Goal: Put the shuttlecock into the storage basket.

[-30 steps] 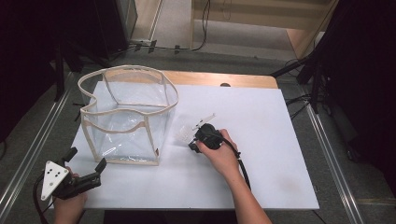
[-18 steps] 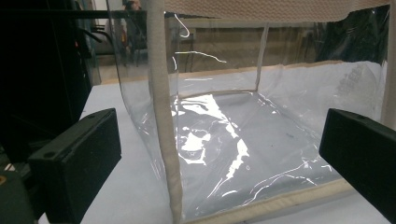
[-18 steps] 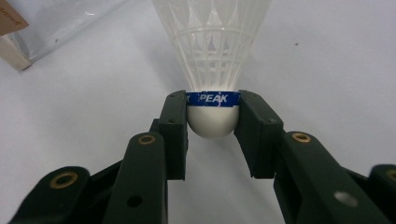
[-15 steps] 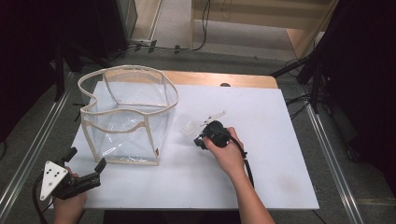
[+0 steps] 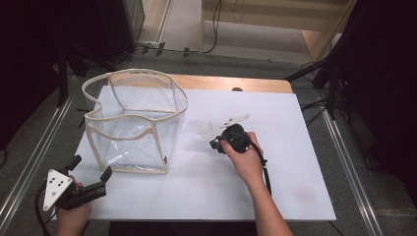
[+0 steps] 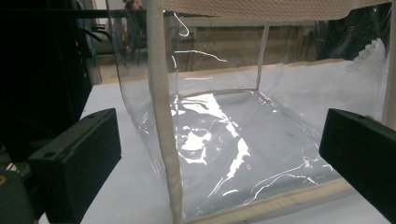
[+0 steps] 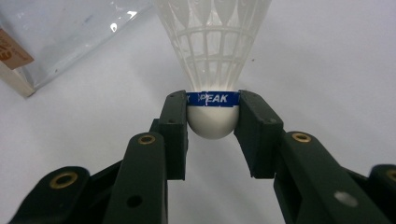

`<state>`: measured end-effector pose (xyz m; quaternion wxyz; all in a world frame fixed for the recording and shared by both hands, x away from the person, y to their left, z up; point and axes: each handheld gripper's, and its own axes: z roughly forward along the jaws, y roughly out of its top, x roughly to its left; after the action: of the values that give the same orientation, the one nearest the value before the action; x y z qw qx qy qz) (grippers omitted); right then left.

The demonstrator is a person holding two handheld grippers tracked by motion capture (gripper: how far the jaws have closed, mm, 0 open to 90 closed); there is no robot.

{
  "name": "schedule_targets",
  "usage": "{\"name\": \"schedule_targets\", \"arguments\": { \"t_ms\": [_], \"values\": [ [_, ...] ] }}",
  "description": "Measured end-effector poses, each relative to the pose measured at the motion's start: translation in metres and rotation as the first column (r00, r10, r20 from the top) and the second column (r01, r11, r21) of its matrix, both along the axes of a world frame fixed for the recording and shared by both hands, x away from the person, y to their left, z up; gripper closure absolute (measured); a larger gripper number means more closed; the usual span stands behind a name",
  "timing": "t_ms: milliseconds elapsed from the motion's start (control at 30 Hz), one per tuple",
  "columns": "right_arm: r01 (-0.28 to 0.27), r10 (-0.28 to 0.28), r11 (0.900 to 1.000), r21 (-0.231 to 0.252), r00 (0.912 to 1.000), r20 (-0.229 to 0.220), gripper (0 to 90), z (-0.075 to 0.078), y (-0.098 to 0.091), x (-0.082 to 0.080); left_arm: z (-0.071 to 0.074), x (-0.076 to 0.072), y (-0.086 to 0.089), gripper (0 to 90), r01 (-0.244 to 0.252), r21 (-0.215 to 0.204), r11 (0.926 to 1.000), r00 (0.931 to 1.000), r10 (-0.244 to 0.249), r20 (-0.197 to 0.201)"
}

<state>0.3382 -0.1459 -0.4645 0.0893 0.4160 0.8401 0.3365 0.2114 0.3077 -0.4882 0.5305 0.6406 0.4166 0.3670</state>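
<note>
White table (image 5: 275,162); blue-banded shuttlecock (image 7: 212,100) in right claw (image 7: 212,121)

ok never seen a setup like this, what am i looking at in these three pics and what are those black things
A person sits at a white table holding a hand-operated two-jaw gripper in each hand. The high view looks down from above. The other two pictures come from cameras riding on each gripper, so the black blocks are its own jaws. The left gripper is open near the table's front corner, facing a clear plastic bag with beige trim. The right gripper is shut on the white cork of a plastic shuttlecock, just right of the bag.
</note>
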Motion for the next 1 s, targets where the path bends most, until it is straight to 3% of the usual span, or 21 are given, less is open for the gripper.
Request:
{"name": "schedule_targets", "arguments": {
  "t_ms": [433, 1000],
  "values": [
    [0.038, -0.04, 0.9985, 0.039, 0.9986, 0.036, 62.8, 0.009, -0.007, -0.003, 0.0, 0.0, 0.0, 0.0, 0.0, 0.0, 1.0, 1.0, 0.0, 0.0],
    [0.027, -0.033, 0.9977, 0.062, 0.9958, 0.086, 62.9, 0.028, -0.007, -0.002, 0.0, 0.0, 0.0, 0.0, 0.002, 0.001, 1.0, 1.0, -0.002, 0.001]
  ]
}}
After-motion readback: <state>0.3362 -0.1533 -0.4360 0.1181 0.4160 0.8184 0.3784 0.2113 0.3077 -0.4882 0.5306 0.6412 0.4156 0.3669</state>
